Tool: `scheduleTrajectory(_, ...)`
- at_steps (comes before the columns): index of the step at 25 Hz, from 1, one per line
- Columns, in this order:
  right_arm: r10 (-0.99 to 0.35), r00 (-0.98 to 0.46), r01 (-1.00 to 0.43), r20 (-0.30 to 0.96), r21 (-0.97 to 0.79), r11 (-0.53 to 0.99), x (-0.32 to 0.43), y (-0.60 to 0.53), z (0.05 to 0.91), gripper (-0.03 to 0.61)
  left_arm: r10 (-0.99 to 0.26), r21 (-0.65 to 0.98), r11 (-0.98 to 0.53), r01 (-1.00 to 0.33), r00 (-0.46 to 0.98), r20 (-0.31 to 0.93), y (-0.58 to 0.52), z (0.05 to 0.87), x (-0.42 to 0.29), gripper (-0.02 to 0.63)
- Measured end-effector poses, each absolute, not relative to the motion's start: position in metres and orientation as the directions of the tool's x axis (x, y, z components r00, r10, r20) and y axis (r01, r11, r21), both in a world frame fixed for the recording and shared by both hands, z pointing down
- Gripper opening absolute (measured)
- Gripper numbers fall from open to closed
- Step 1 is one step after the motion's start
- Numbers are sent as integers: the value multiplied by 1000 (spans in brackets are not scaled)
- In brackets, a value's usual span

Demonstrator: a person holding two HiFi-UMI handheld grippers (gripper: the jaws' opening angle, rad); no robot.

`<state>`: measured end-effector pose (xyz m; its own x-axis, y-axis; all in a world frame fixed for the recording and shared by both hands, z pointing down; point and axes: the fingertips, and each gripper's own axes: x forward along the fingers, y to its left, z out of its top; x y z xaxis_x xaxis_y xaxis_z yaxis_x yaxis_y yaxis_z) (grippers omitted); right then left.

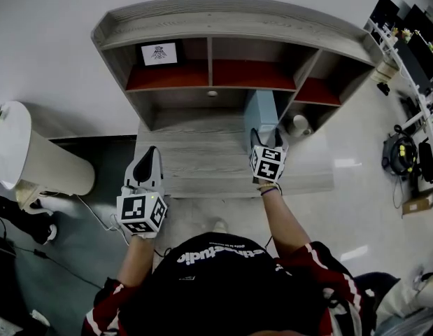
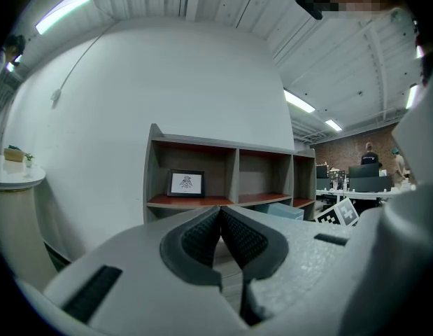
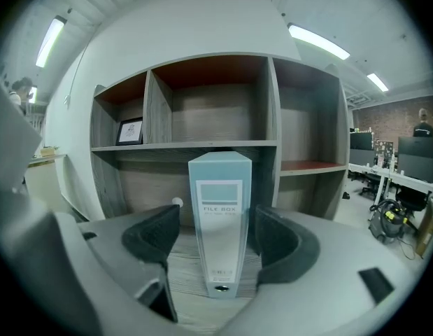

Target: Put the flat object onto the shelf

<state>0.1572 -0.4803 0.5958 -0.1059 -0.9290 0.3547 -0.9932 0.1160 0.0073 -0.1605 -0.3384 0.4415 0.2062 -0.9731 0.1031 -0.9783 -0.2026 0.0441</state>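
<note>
Head view has you standing at a grey wooden shelf (image 1: 237, 21) against the wall, one arm reaching towards each side of its wide lower board (image 1: 195, 165). Your right tongs (image 1: 267, 137) sit over that board, pointing at a pale blue file box (image 1: 261, 112) that stands upright on it, just beside the upright divider on the right. In the right gripper view the file box (image 3: 219, 222) faces you spine-on, its label reading "FILE BOX". The right tongs (image 3: 216, 235) are spread wide, with the box between the two dark pads and a clear gap on each side, so nothing is gripped. Your left tongs (image 1: 150, 155) hang over the left end of the board. In the left gripper view those left tongs (image 2: 221, 213) are closed, tips together, and empty. A framed picture (image 2: 186, 183) stands in the upper left compartment.
</note>
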Motion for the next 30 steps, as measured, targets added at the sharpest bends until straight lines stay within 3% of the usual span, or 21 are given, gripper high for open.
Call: scheduleTrajectory(30,-960,-71,-996,272,33,83,141,-318,524,322,-947,57,-319,-946,320,26,-244,404,-186,6)
